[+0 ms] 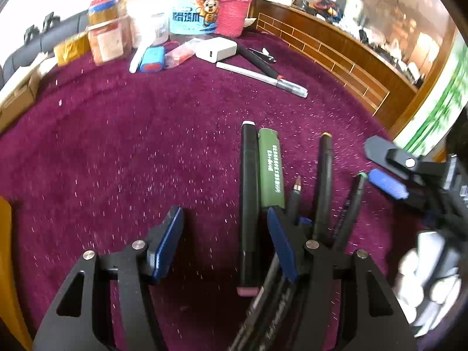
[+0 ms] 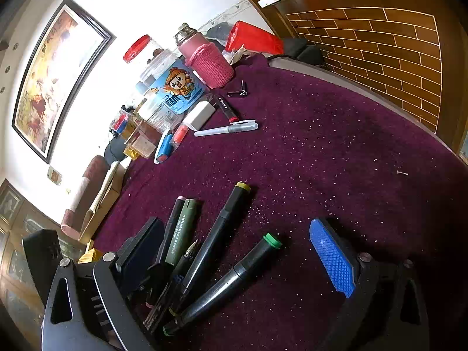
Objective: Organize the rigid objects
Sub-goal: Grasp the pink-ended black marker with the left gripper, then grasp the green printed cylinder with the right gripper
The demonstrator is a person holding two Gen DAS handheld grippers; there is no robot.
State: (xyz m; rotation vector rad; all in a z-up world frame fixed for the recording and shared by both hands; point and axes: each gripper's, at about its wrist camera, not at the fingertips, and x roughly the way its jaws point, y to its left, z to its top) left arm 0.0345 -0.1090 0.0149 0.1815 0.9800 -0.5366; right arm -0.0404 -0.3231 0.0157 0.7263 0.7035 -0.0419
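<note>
Several pens lie side by side on the purple cloth [image 1: 117, 152]: a black marker with a pink end [image 1: 248, 190], a green lighter [image 1: 270, 166], a ballpoint pen [image 1: 295, 196], a yellow-capped marker [image 1: 324, 181] and a green-capped marker [image 1: 354, 201]. My left gripper [image 1: 225, 242] is open low over the cloth. The pink-ended marker lies between its jaws, close to the right pad and apart from the left one. My right gripper [image 2: 239, 251] stands wide open over the same group, holding nothing. In the left wrist view its tips [image 1: 383, 168] are just right of the green-capped marker.
At the far edge of the cloth stand a blue-labelled jar [image 1: 194, 11], a pink knitted bottle [image 1: 234, 11] and other jars. A white charger [image 1: 216, 48], a silver pen [image 1: 263, 76], a black marker [image 1: 257, 61] and nail clippers [image 2: 238, 92] lie before them. A brick-patterned wooden wall [image 2: 380, 44] runs along the right.
</note>
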